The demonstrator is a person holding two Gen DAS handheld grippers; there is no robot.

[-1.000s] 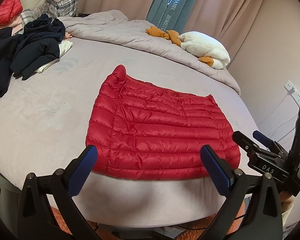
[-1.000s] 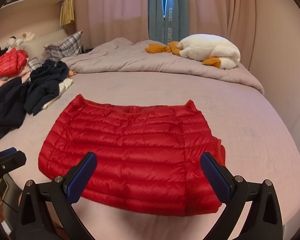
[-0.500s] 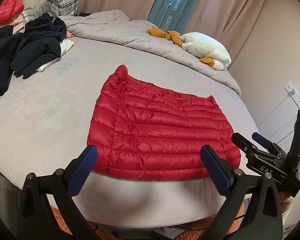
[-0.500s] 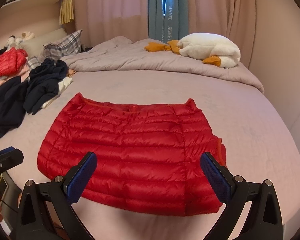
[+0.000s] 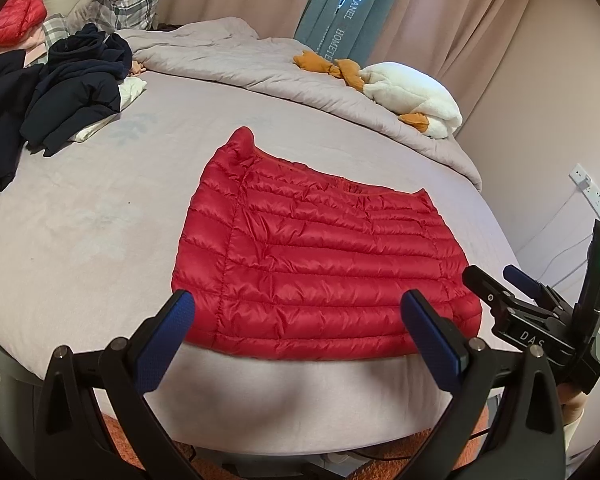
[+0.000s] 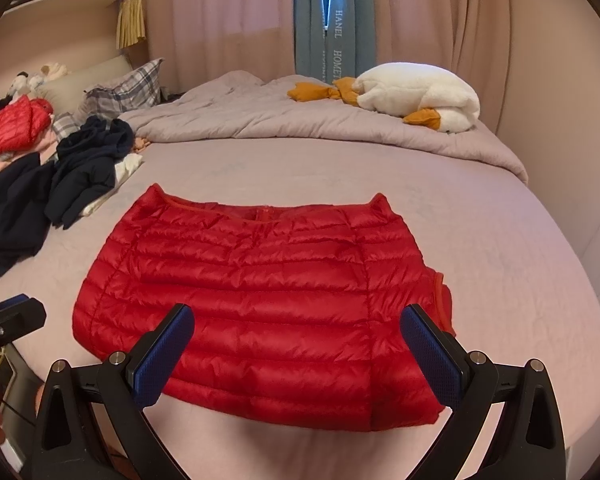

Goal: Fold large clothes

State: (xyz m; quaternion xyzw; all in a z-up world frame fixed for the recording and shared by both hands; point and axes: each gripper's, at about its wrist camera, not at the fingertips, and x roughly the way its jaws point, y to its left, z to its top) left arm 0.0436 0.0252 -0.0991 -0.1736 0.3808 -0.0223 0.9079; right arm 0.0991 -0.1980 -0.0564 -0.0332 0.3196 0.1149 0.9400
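A dark clothes pile sits at the bed's left. The red quilted jacket lies flat mid-bed. Left gripper and right gripper hover at its near edge, fingers spread, empty.

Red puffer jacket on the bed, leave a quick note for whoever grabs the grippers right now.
Left gripper: open, holding nothing, poised at the near hem.
Right gripper: open, holding nothing, over the near right part.
Red puffer jacket lies flat on the bed near its front edge, sleeves apparently tucked in, a squarish panel.
Dark clothes are heaped at far left, not yet folded.
Left: fold the jacket again if a smaller bundle is wanted, then the pile.
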